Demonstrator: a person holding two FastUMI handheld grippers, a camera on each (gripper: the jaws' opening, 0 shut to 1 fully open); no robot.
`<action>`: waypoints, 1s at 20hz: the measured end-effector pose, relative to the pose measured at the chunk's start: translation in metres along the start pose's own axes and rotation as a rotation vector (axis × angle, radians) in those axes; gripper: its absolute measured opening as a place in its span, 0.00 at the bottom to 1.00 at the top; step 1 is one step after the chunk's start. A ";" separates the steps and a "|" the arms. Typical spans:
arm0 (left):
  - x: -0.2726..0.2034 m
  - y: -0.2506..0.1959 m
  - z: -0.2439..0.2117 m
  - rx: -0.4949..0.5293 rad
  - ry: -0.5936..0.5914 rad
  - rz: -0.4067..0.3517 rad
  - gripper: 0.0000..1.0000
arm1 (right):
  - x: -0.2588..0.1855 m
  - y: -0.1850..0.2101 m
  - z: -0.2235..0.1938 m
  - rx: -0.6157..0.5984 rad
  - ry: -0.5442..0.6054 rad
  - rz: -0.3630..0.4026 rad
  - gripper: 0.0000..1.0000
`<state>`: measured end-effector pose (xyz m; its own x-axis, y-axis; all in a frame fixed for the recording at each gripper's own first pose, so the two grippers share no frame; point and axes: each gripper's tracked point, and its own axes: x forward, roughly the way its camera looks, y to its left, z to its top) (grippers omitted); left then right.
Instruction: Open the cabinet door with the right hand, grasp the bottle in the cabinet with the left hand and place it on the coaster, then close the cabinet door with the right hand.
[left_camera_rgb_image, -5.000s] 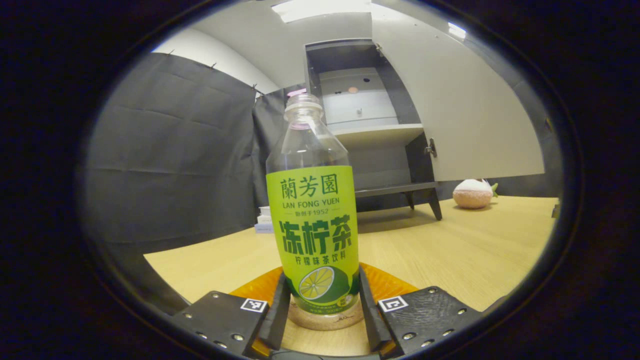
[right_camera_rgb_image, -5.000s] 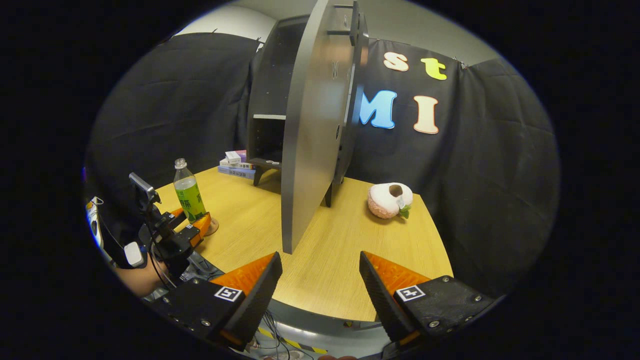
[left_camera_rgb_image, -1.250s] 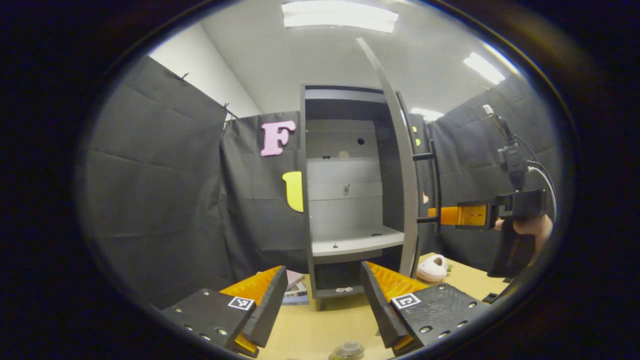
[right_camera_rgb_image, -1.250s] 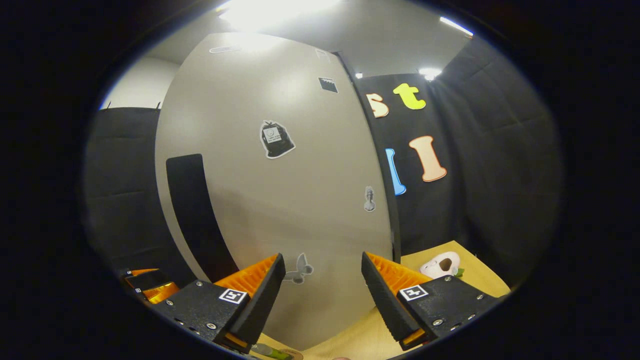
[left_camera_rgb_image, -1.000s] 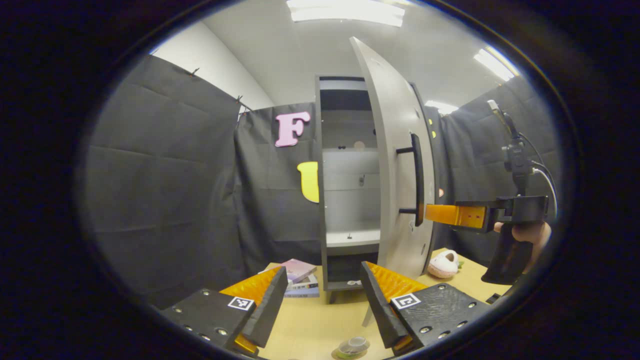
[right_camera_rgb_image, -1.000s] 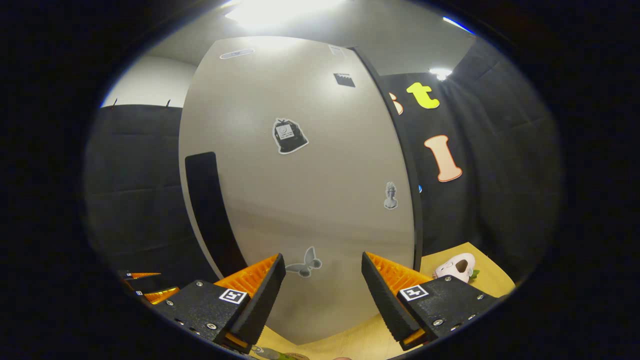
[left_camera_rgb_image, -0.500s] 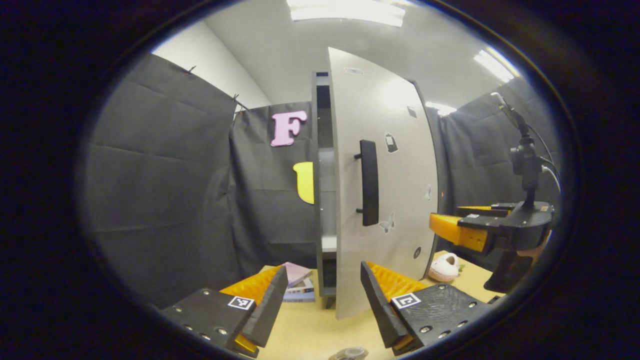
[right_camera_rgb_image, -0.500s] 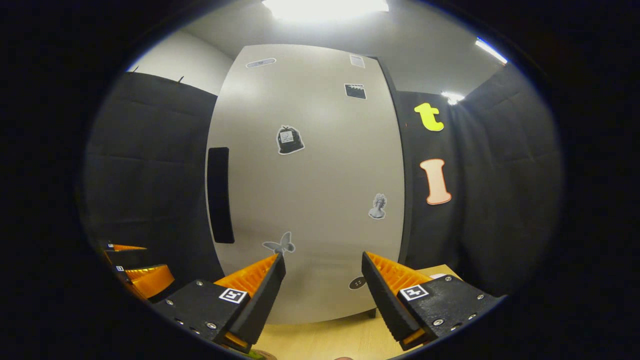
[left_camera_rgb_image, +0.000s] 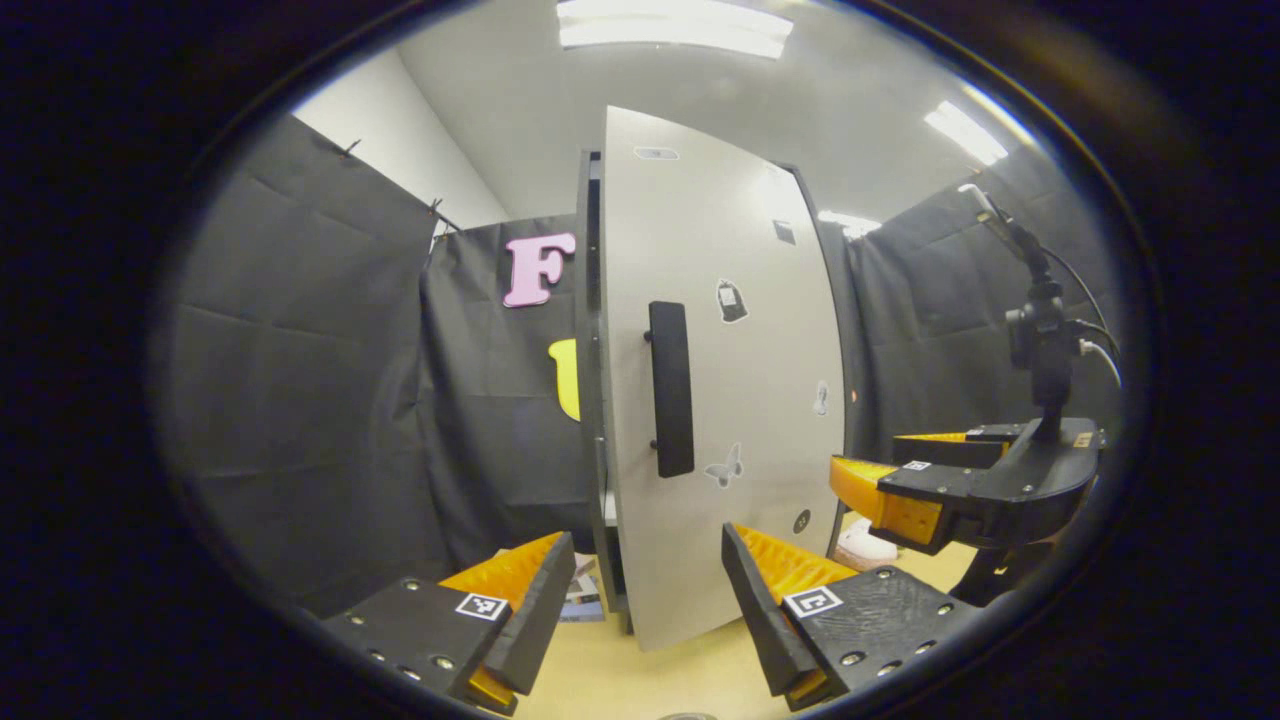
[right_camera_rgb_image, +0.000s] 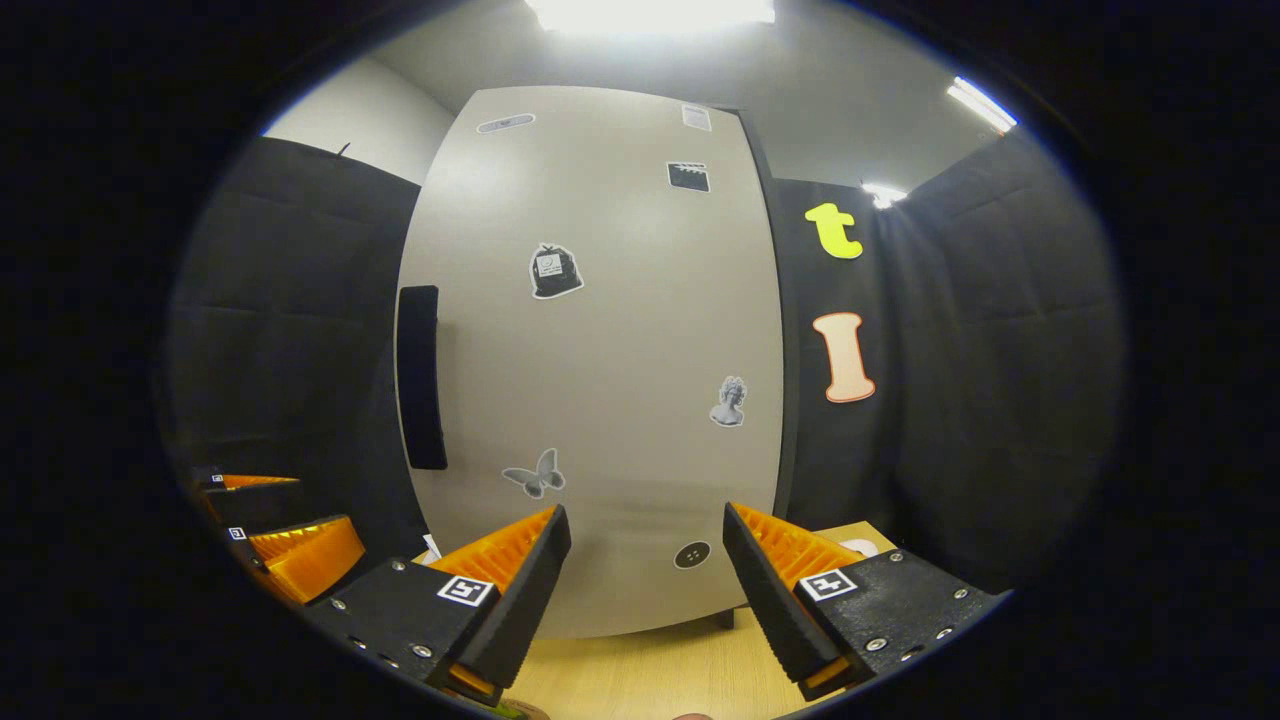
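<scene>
A: What is seen at the left of the left gripper view?

B: The dark cloth wall is seen there, and next to it a narrow gap at the latch edge of the cabinet (left_camera_rgb_image: 590, 400). The cabinet door (left_camera_rgb_image: 730, 400) is judged almost shut but not seated; its black handle (left_camera_rgb_image: 671, 390) is faced toward the camera. Below, the left gripper (left_camera_rgb_image: 640, 610) is held spread, with nothing between its fingers.

A: And further right?

B: The right gripper (left_camera_rgb_image: 880, 480) is seen beside the door's hinge side, apart from the panel. In the right gripper view, the left gripper (right_camera_rgb_image: 285, 545) is glimpsed at the far left, then the handle (right_camera_rgb_image: 420, 378), then the door (right_camera_rgb_image: 620, 330) with its stickers. The right gripper (right_camera_rgb_image: 645, 600) is spread wide, with nothing pinched; whether the panel is touched cannot be told.

A: Where is the bottle?

B: Only a sliver of green (right_camera_rgb_image: 515, 710) is caught at the bottom rim of the right gripper view, probably the bottle; whether the coaster is under it cannot be confirmed.

A: Which step is in hand?

B: The last one: the closing of the door. A final push by the right gripper is called for, flat against the panel near the handle, until the gap is gone.
</scene>
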<state>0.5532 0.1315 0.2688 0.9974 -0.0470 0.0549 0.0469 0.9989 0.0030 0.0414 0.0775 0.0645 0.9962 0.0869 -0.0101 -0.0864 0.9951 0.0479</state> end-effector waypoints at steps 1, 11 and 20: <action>-0.001 -0.004 -0.001 -0.003 -0.003 -0.005 0.84 | -0.002 0.000 -0.001 0.001 0.003 0.004 0.95; -0.010 0.008 -0.007 -0.011 0.003 0.039 0.84 | -0.010 0.003 -0.007 -0.004 0.011 0.017 0.95; -0.004 -0.015 0.002 0.029 -0.006 0.005 0.84 | -0.013 -0.010 -0.008 0.025 0.018 -0.002 0.95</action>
<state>0.5485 0.1167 0.2708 0.9972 -0.0418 0.0613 0.0400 0.9987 0.0312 0.0294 0.0667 0.0566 0.9959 0.0860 -0.0279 -0.0837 0.9938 0.0730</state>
